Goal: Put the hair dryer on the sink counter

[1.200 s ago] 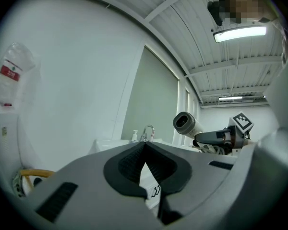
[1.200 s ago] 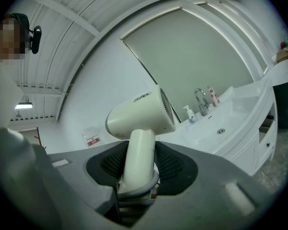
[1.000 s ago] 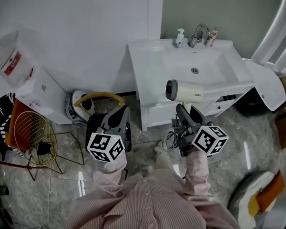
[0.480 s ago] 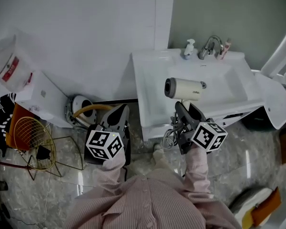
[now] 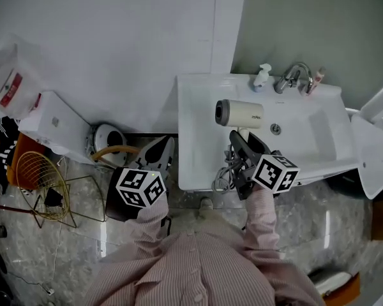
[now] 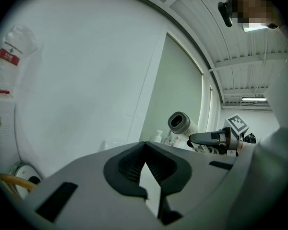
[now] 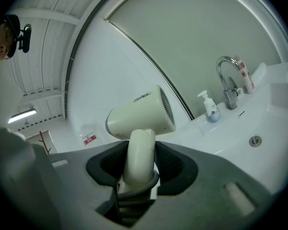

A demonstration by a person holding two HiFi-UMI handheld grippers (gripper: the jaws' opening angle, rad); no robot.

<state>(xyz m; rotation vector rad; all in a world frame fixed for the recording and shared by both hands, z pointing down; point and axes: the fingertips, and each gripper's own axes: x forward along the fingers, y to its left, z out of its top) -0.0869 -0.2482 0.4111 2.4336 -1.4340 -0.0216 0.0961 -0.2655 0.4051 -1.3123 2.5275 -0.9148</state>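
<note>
A cream hair dryer (image 5: 239,113) hangs above the left part of the white sink counter (image 5: 193,146), nozzle pointing left. My right gripper (image 5: 241,144) is shut on its handle; in the right gripper view the handle (image 7: 139,155) stands upright between the dark pads, with the body (image 7: 141,114) above them. The dryer's grey cord (image 5: 226,174) hangs coiled below the gripper at the counter's front edge. My left gripper (image 5: 159,150) is low and left of the counter, over the floor. Its jaws (image 6: 145,151) meet with nothing between them.
A faucet (image 5: 295,76), a soap bottle (image 5: 263,76) and a tube (image 5: 317,81) stand at the back of the basin (image 5: 306,129). On the floor at left are a wire basket (image 5: 41,178), a white box (image 5: 54,127) and a round appliance (image 5: 105,138).
The right gripper has carried the hair dryer forward, from in front of the sink edge to above the counter's left part. The left gripper has stayed shut and low.
</note>
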